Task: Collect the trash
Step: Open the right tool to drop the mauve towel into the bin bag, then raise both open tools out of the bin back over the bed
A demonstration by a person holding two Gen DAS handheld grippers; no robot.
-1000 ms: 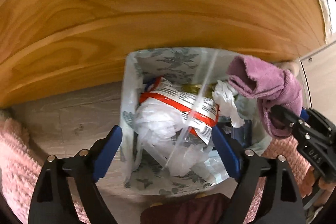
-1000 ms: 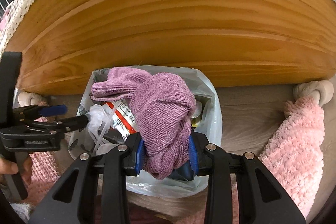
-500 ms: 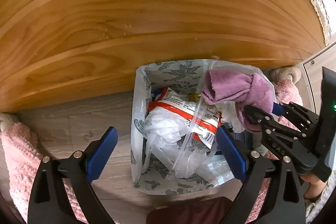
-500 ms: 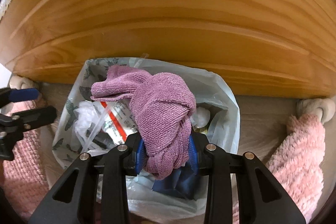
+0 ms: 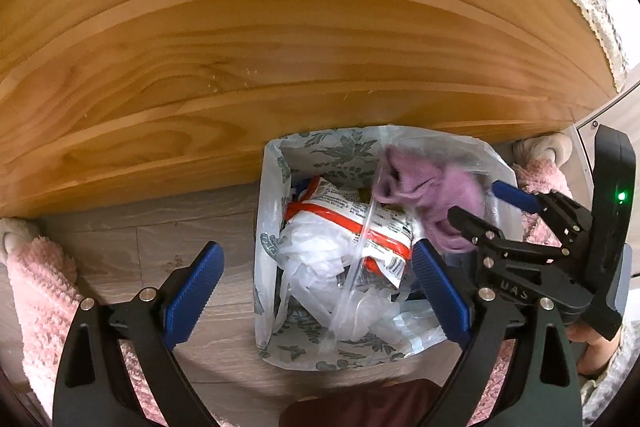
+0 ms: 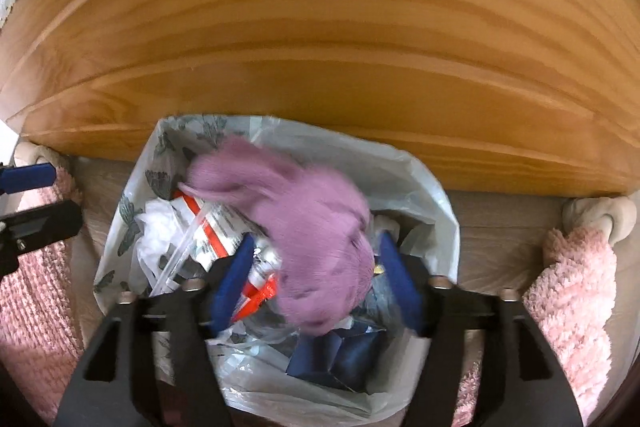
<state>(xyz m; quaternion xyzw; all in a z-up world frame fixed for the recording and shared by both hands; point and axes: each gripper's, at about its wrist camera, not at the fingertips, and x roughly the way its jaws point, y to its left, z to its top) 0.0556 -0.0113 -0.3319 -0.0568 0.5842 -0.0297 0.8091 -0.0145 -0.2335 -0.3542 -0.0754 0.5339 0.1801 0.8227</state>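
The purple cloth (image 6: 316, 227) is lying blurred at the mouth of the trash bag (image 6: 432, 187), on top of the rubbish, between the blue pads of the right gripper (image 6: 316, 287); those jaws are opening, and the pads are no longer seeming to press on the fabric, so the cloth is being let go into the bag; in the left wrist view the same cloth (image 5: 432, 195) is sitting at the far right of the bag (image 5: 272, 211), just behind the translucent rim. Beside it, to the left, a red and white wrapper (image 5: 352, 223) is resting on crumpled white plastic (image 5: 320, 255), and dark blue packaging (image 6: 336, 351) is showing at the near side.

The left gripper (image 5: 316, 287) is hanging above the bag with its jaws spread wide and nothing between the pads; it is touching nothing that I can make out. The bag is standing on the wood-look floor (image 5: 152, 239) against a wooden panel (image 5: 280, 47), with pink rug (image 6: 572, 287) to either side.

The step in hand, as I judge it, is the drop of the cloth; the next move is calling for the right jaws to finish spreading and lift straight clear without dragging the fabric back out or snagging the thin rim; after that, either hand is likely needing to seek the next piece of rubbish.
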